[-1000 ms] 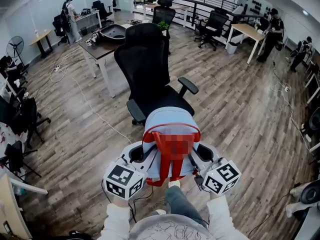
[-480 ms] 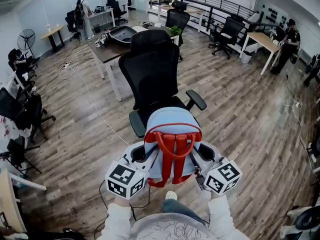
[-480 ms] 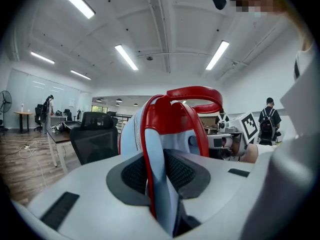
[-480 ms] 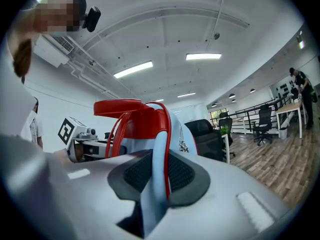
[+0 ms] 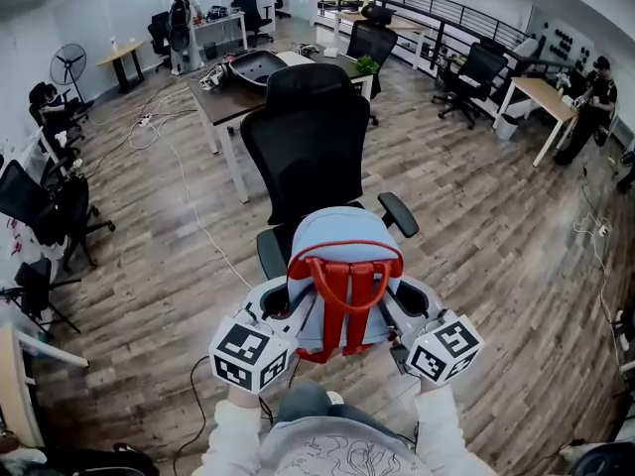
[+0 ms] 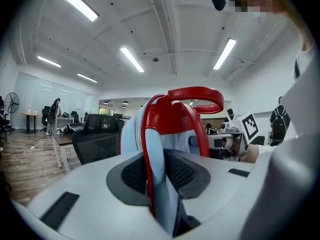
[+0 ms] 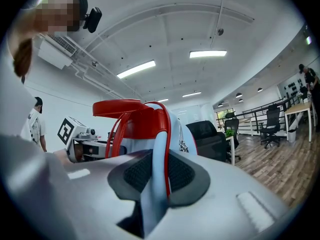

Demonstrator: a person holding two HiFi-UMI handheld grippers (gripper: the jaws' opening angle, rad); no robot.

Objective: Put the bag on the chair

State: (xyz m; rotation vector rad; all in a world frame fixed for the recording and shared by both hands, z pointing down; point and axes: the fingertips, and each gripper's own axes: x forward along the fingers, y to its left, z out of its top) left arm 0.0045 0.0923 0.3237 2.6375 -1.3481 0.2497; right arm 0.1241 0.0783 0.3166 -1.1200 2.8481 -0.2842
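A light-blue bag [image 5: 340, 266] with red straps and a red top handle hangs between my two grippers, just in front of the black office chair [image 5: 316, 147] and above the front of its seat. My left gripper [image 5: 288, 310] is shut on a blue, red-edged strap at the bag's left side. My right gripper [image 5: 397, 310] is shut on the matching strap at its right side. In the left gripper view the jaws [image 6: 157, 171] pinch the strap below the bag [image 6: 175, 126]. The right gripper view shows the same grip [image 7: 157, 174] on the bag [image 7: 142, 129].
A dark desk [image 5: 238, 92] with gear on it stands behind the chair. A cable [image 5: 189, 216] runs over the wooden floor at the left. More office chairs [image 5: 55, 211] and a fan [image 5: 67, 65] stand at the left, desks and people at the back and right.
The bag and both grippers have come nearer to the black chair, which looks larger and more central. Both grips hold as before.
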